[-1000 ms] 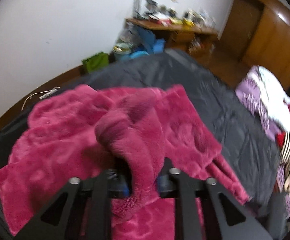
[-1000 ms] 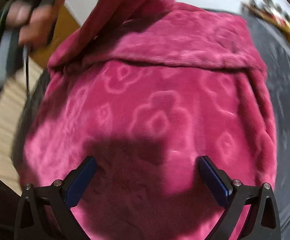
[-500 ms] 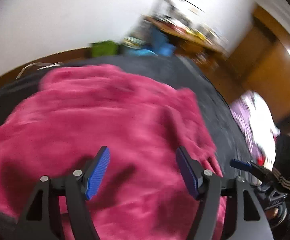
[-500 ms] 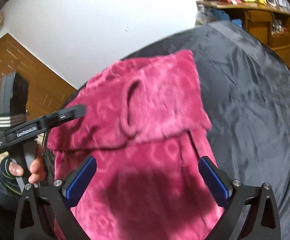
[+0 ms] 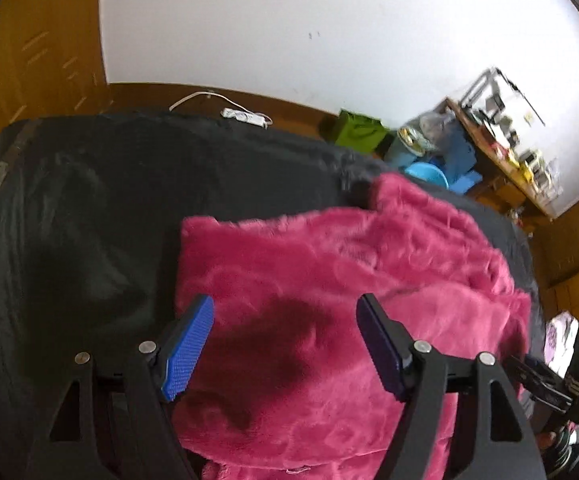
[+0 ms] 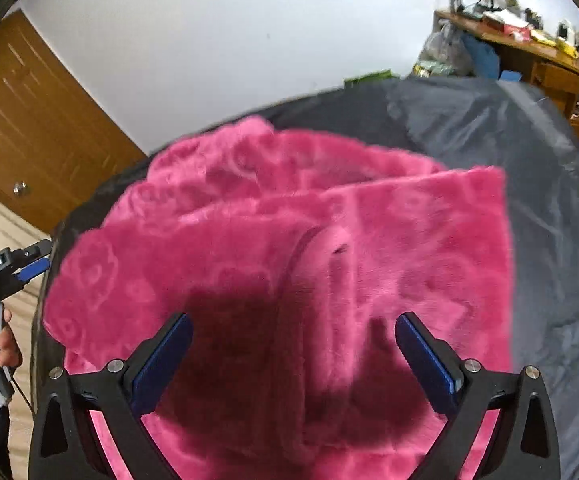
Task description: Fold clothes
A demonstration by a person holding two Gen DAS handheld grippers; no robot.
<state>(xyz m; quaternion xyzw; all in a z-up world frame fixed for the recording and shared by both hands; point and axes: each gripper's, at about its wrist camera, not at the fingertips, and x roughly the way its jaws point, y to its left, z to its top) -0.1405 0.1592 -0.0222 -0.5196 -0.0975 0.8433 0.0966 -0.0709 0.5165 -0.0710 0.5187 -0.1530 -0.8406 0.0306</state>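
Flower-embossed pink garment [image 6: 369,232]; dark grey cover [image 6: 549,160].

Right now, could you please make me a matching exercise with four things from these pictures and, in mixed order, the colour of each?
Things:
1. fleece garment
2. bed cover
3. bag on the floor by the wall
4. door

Colours:
A. brown
B. dark grey
C. pink
D. green

Pairs: 1-C, 2-B, 3-D, 4-A
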